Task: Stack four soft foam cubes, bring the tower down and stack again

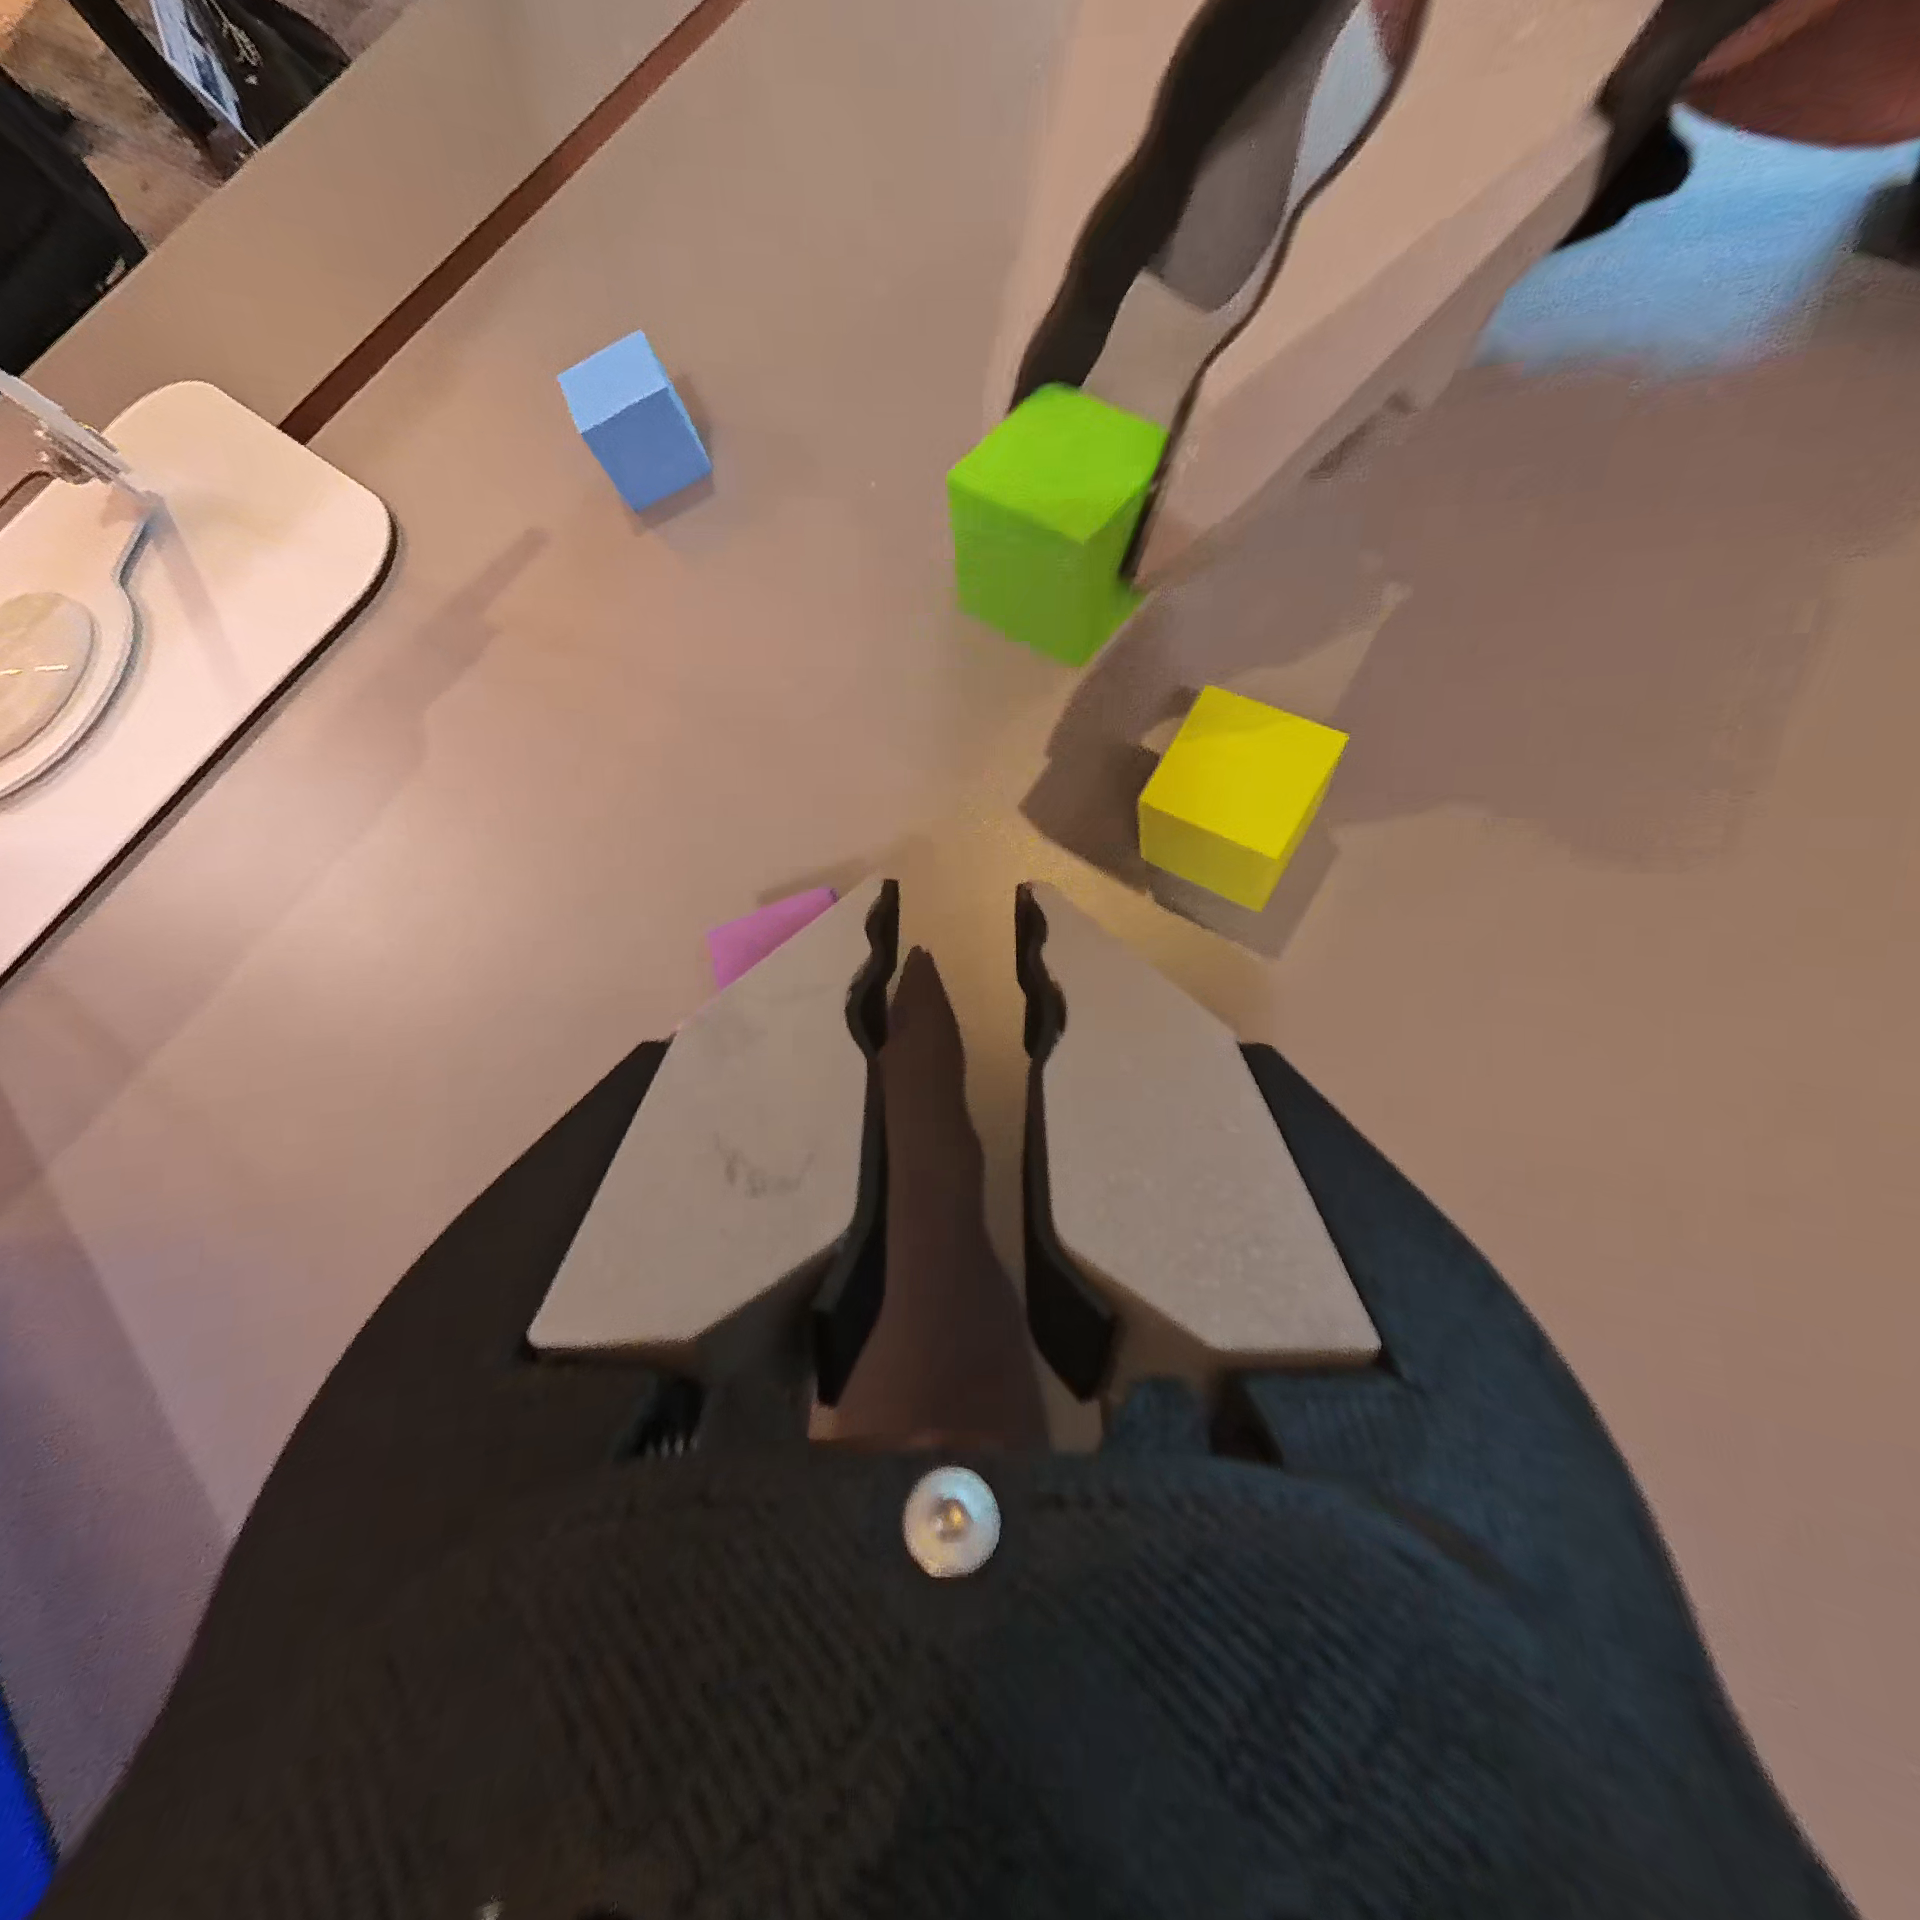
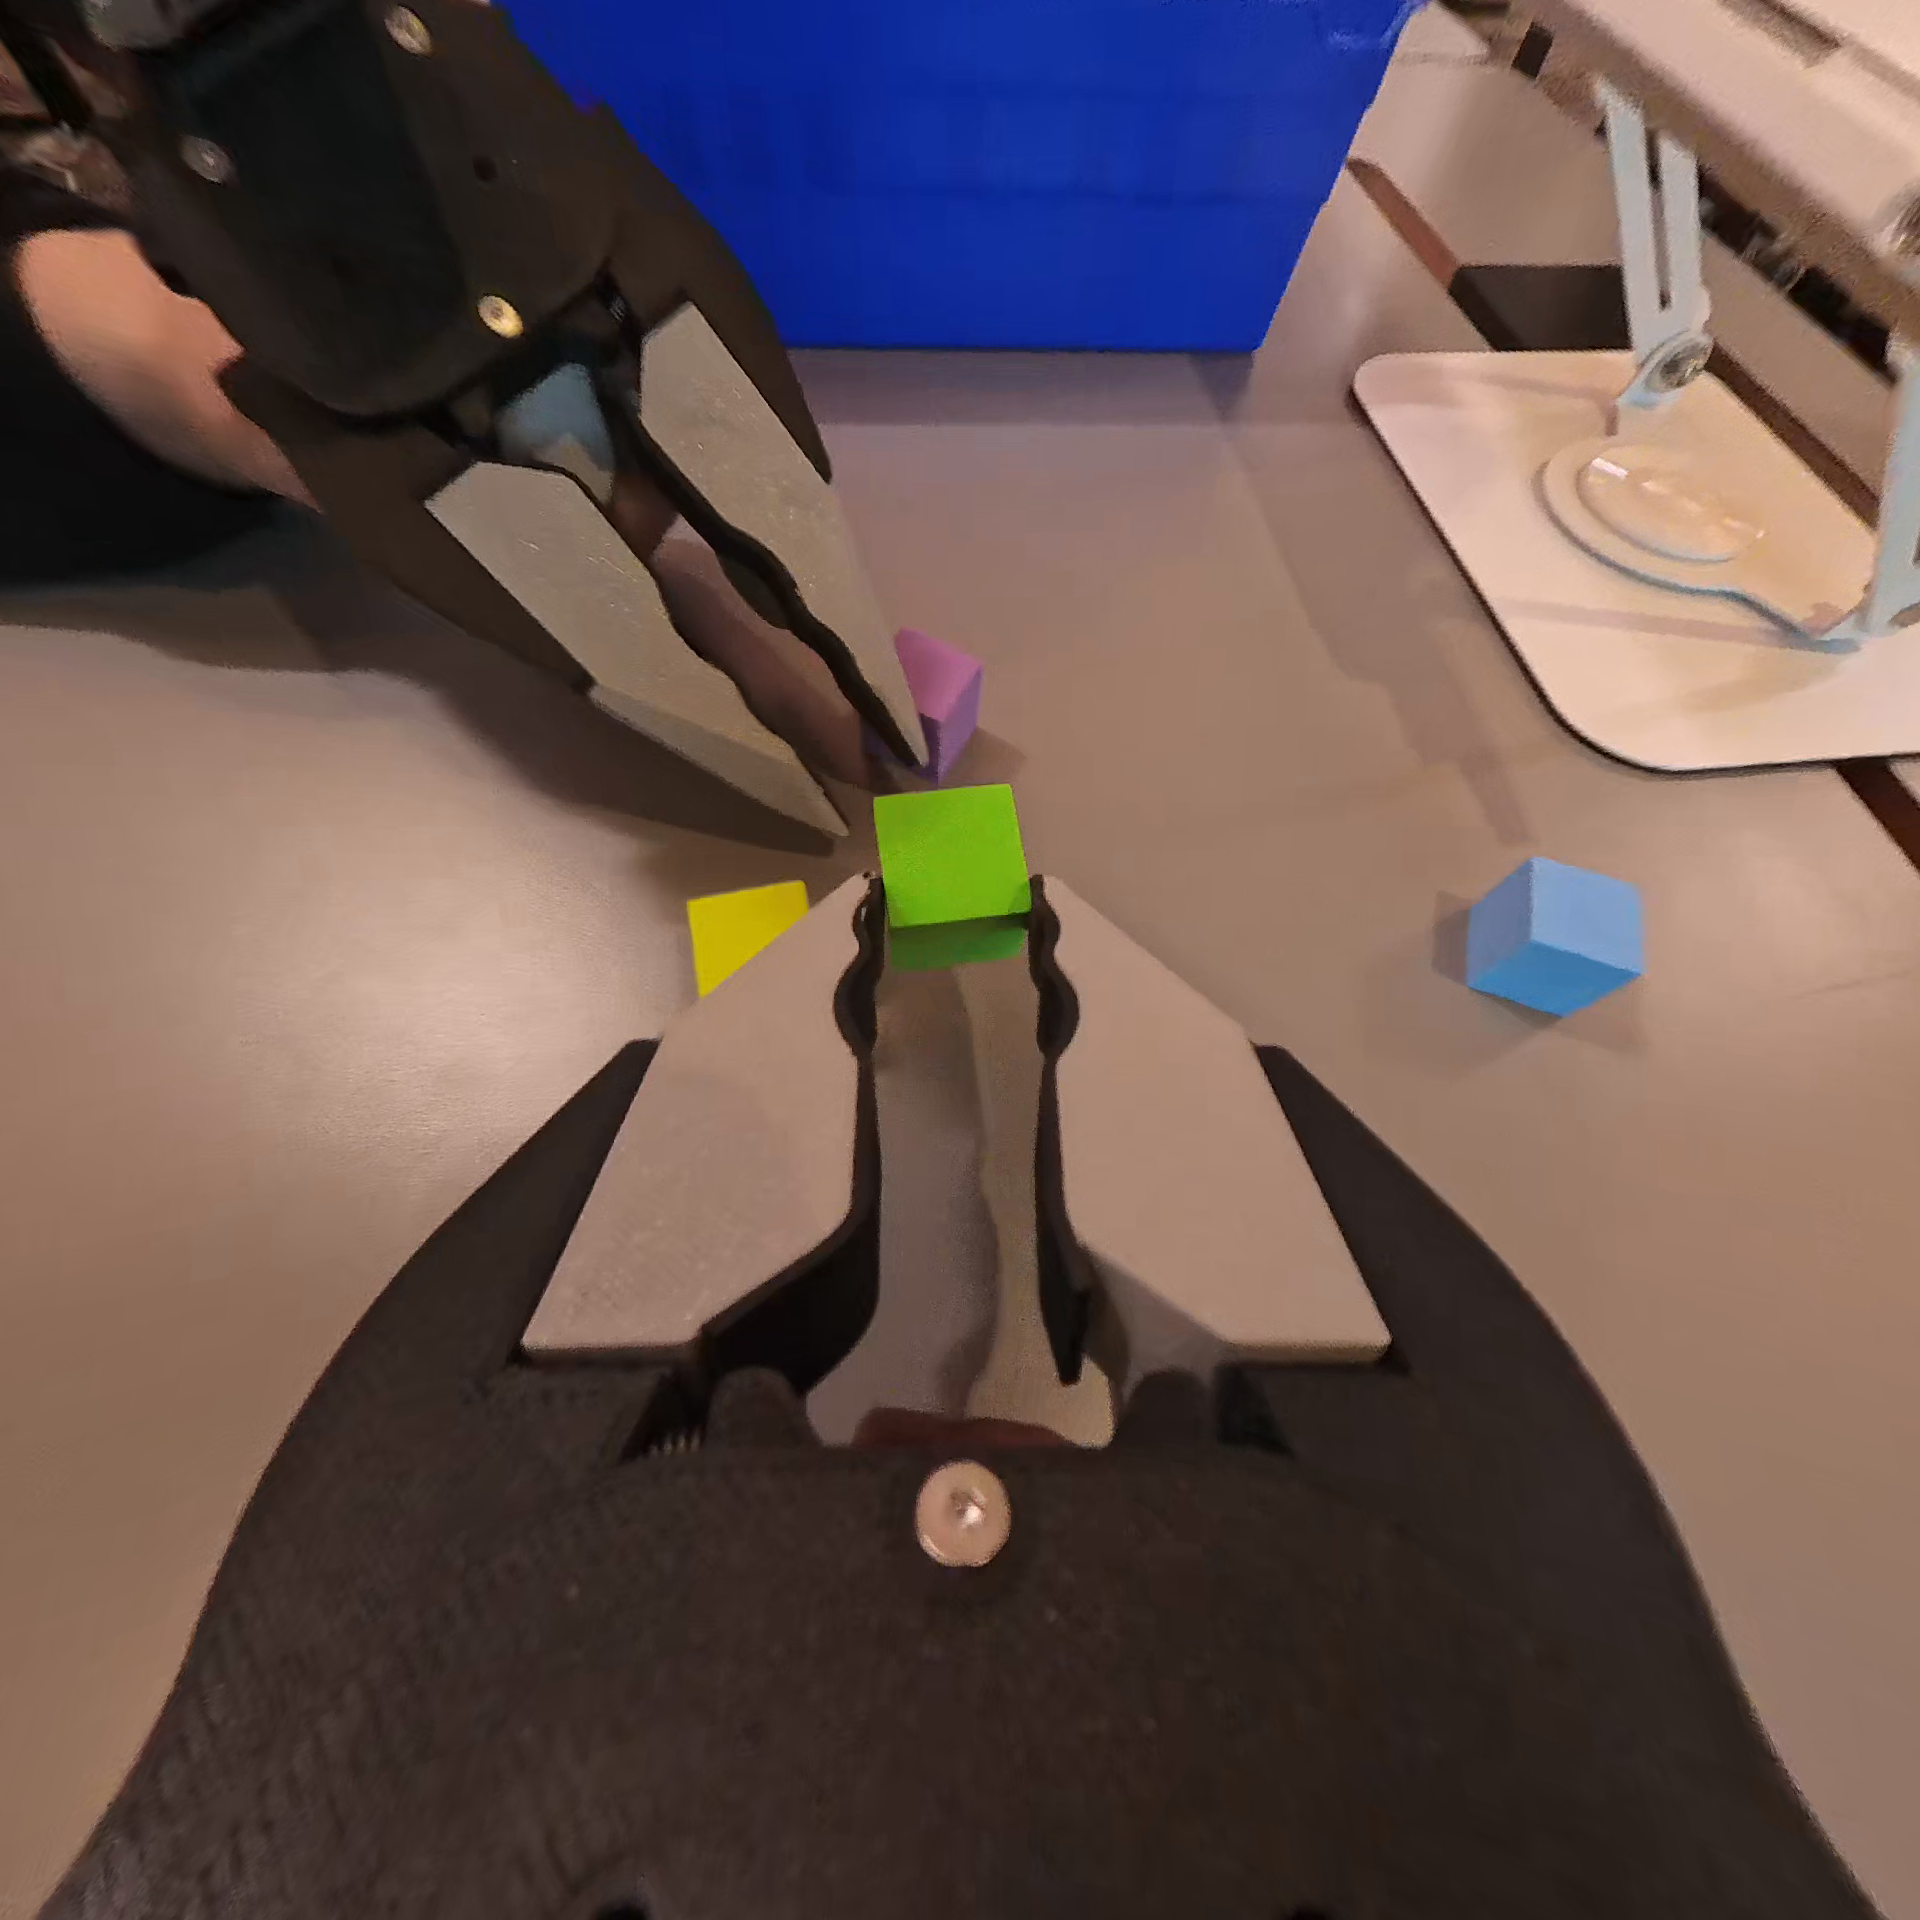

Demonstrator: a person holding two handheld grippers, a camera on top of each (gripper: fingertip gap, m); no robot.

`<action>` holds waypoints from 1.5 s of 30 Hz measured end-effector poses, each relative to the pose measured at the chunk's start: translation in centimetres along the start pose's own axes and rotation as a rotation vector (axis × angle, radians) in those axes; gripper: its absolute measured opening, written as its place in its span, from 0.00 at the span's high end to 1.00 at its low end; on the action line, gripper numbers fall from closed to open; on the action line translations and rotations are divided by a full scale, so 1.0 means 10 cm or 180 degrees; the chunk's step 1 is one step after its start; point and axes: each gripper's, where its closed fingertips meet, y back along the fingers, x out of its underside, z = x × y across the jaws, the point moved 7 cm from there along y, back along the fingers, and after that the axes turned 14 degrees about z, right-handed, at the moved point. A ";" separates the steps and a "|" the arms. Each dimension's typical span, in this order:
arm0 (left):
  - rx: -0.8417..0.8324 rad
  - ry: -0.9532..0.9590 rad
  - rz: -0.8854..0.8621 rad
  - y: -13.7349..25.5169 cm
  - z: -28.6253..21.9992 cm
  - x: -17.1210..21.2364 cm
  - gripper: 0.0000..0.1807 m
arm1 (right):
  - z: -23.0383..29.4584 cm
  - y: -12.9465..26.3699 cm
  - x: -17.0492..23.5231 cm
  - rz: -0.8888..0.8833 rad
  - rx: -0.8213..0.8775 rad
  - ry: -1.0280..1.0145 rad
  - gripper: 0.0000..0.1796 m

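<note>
My right gripper (image 2: 953, 883) is shut on a green foam cube (image 2: 951, 852), gripping its two sides at the fingertips. In the left wrist view the cube (image 1: 1049, 520) looks a little above the grey table (image 1: 520, 831), with the right gripper (image 1: 1086, 478) coming down from above. My left gripper (image 1: 956, 894) is open and empty, its tips low over the table. A purple cube (image 1: 769, 930) lies just left of them, half hidden by the left finger. A yellow cube (image 1: 1236, 795) lies to the right. A light blue cube (image 1: 634, 421) lies apart at the far left. No cubes are stacked.
A white stand base plate (image 1: 260, 540) sits at the table's left side and also shows in the right wrist view (image 2: 1558, 623). A blue bin (image 2: 987, 177) stands behind the left gripper (image 2: 878, 790). A person's arm (image 2: 104, 343) holds that gripper. About 6 cm separates my left fingertips from my right.
</note>
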 end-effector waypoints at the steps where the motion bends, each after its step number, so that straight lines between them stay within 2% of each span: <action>1: -0.0009 0.0002 -0.0005 0.00 0.00 0.00 0.89 | 0.03 0.04 -0.03 -0.0022 -0.0027 0.0026 0.86; 5: -0.0035 -0.0010 0.0001 0.00 0.01 0.01 0.89 | 0.19 0.07 -0.14 0.0107 -0.0271 0.0151 0.86; 13: -0.0084 0.0008 0.0029 0.00 0.05 0.03 0.89 | 0.31 -0.04 -0.09 0.0416 -0.0387 0.0319 0.86; 45: -0.0085 -0.0023 0.0069 -0.02 0.05 0.04 0.88 | 0.33 -0.08 -0.05 0.0517 -0.0388 0.0360 0.86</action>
